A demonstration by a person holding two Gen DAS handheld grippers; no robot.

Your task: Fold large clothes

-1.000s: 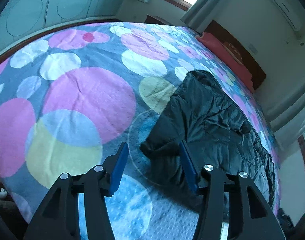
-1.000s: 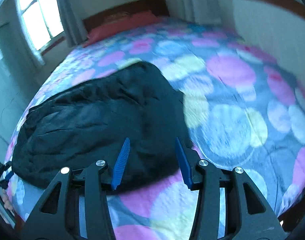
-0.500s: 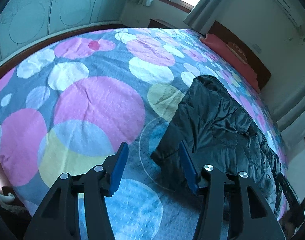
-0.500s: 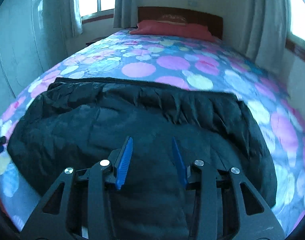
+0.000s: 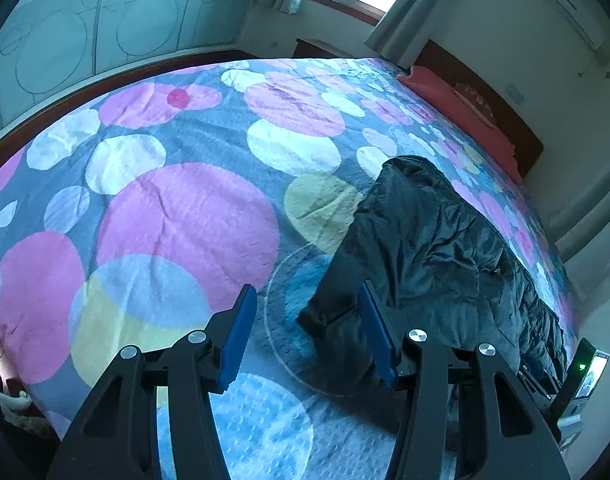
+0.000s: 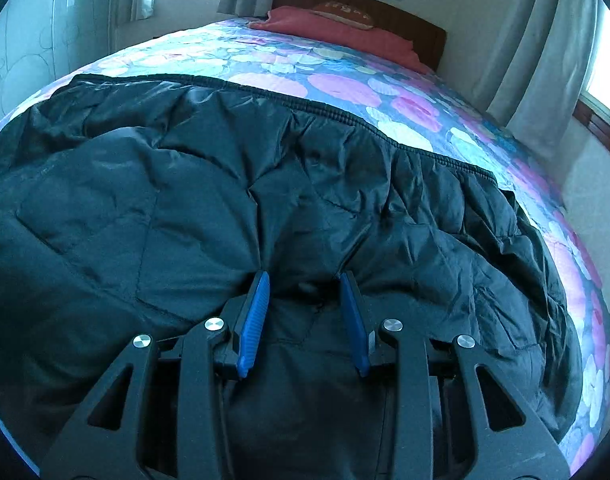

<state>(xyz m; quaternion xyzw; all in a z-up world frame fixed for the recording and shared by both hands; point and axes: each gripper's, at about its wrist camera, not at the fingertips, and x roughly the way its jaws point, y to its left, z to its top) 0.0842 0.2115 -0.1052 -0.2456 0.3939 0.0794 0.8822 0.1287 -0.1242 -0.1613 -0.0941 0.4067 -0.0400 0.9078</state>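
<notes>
Your left gripper (image 5: 305, 296) is released, its blue-padded fingers (image 5: 241, 328) spread wide at the bottom centre of the left wrist frame. Between them and slightly right of centre you see the near corner of the black quilted padded jacket (image 5: 437, 256), which lies on the grey bedspread printed with pink, white, yellow and blue circles (image 5: 185, 216). The jacket runs from that corner towards the right edge of the frame. The right-hand pad sits over the jacket's corner; you cannot tell whether it touches the fabric.

Your right gripper (image 6: 305, 292) is also released, its jaws apart at the lower centre of the right wrist frame, directly over the jacket (image 6: 265, 184). The garment fills most of that frame, wrinkled, with a ribbed hem (image 6: 345, 118) crossing from upper left to the right. Fabric bulges up between the blue pads (image 6: 257, 316), but they are not closed on it.

A red pillow (image 6: 345, 34) rests against the dark wooden headboard (image 6: 425, 32) at the top of the frame, with grey curtains (image 6: 537, 52) at the upper right. In the left wrist frame, a wall-mounted air conditioner (image 5: 565, 4) shows at the upper right.
</notes>
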